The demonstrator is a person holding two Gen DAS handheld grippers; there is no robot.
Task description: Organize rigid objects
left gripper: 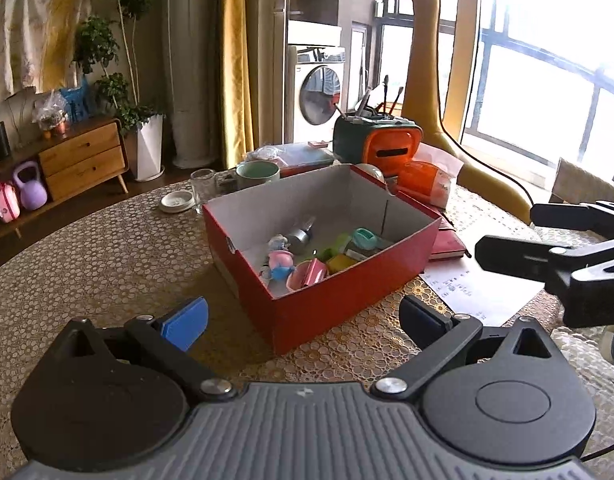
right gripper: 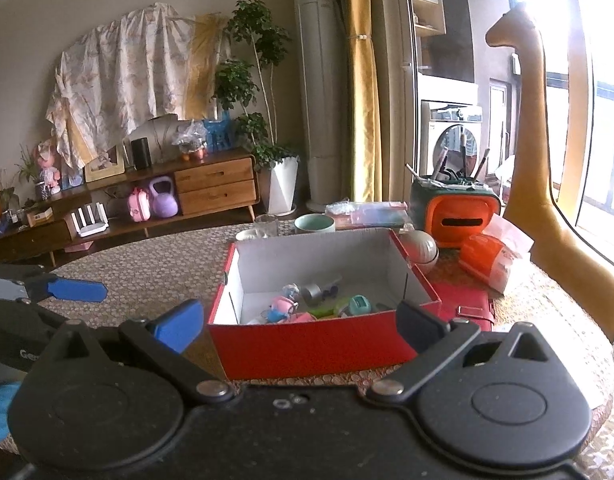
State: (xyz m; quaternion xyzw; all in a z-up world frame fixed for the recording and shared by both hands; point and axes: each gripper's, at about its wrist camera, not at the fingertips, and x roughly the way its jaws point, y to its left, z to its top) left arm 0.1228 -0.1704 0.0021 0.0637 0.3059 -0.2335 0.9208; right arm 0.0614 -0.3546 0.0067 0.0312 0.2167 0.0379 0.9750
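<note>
STEP: between picks, judging by the filled box | left gripper (left gripper: 303, 318) and right gripper (right gripper: 301, 326) jaws wide, empty | red box (left gripper: 331, 300) of small toys (left gripper: 281, 260) at 12 o'clock on bench (left gripper: 107, 260) | NEXT: likely seek a stray object.

Wide bare stretch of table (left gripper: 91, 264) from nine round to eleven o'clock, nothing in the way there. Dead ahead at twelve the red box (left gripper: 331, 304) stands open-topped, free from above. Behind it, glass (left gripper: 203, 188), mug (left gripper: 258, 174) and orange holder (left gripper: 381, 142) crowd the far edge; a notebook (left gripper: 449, 242) blocks two o'clock.
</note>
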